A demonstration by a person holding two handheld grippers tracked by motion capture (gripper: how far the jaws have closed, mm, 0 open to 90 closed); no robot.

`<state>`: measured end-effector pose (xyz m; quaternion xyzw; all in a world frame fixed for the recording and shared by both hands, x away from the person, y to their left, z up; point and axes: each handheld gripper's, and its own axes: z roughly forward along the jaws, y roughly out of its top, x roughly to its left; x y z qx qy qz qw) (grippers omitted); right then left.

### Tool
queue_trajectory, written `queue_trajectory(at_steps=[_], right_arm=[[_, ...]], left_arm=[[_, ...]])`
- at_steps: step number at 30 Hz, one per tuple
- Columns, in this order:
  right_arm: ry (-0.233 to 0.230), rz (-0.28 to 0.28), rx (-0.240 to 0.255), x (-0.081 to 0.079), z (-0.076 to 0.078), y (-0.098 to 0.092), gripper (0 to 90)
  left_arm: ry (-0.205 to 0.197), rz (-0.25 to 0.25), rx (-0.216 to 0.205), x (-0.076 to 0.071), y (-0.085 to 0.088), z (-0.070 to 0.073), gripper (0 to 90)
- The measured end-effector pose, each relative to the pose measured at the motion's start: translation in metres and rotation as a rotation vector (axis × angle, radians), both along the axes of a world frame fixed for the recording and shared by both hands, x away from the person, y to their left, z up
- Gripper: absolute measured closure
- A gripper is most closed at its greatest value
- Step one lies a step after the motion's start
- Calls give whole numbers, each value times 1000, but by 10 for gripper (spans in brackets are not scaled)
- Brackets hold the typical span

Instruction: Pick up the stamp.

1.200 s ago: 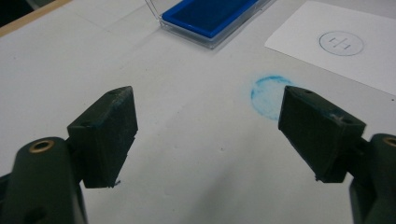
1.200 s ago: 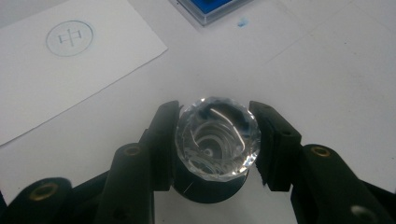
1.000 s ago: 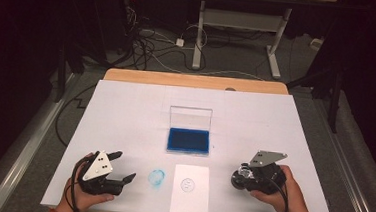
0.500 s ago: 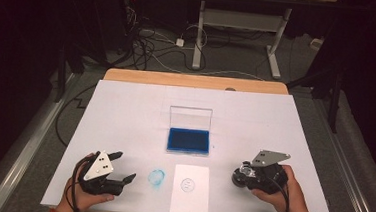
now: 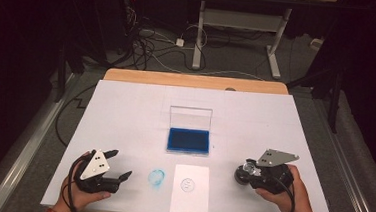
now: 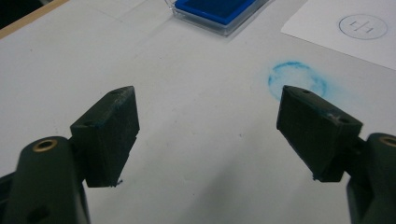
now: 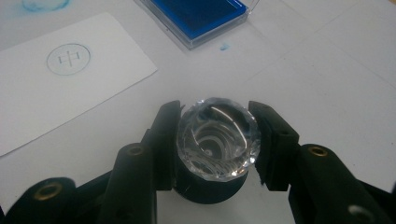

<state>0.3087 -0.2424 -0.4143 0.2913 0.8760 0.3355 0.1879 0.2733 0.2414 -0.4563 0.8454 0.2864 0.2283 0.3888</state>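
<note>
Left gripper [image 5: 120,166] narrower; paper's [image 7: 70,88] circled mark unreadable.

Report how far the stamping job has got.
Done, by the look of it: the paper sheet already carries a round blue print, and the ink pad lies open with its lid up. In hand: the right gripper is shut on the crystal-topped stamp, right of the sheet. The left gripper is open, holding nothing, by a blue smudge on the table. Left, probably: setting the stamp down.
</note>
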Motion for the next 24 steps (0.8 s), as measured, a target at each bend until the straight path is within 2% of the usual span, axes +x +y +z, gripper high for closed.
queue_trajectory(at_steps=[5, 12, 18, 20, 24], right_arm=[[-4, -5, 0, -1, 1, -4, 569], [-32, -12, -8, -3, 4, -6, 569], [-46, -24, -3, -2, 8, -8, 569], [-48, -25, 1, -2, 9, -7, 569], [-61, -25, 10, -2, 12, -5, 569]], left_arm=[[-15, 20, -17, -3, 5, 1, 205], [-5, 12, -22, -2, 4, -1, 205], [20, -2, -28, -3, 2, -5, 201], [14, -4, -12, -5, 0, -6, 185], [7, -3, -41, -5, 1, -4, 185]])
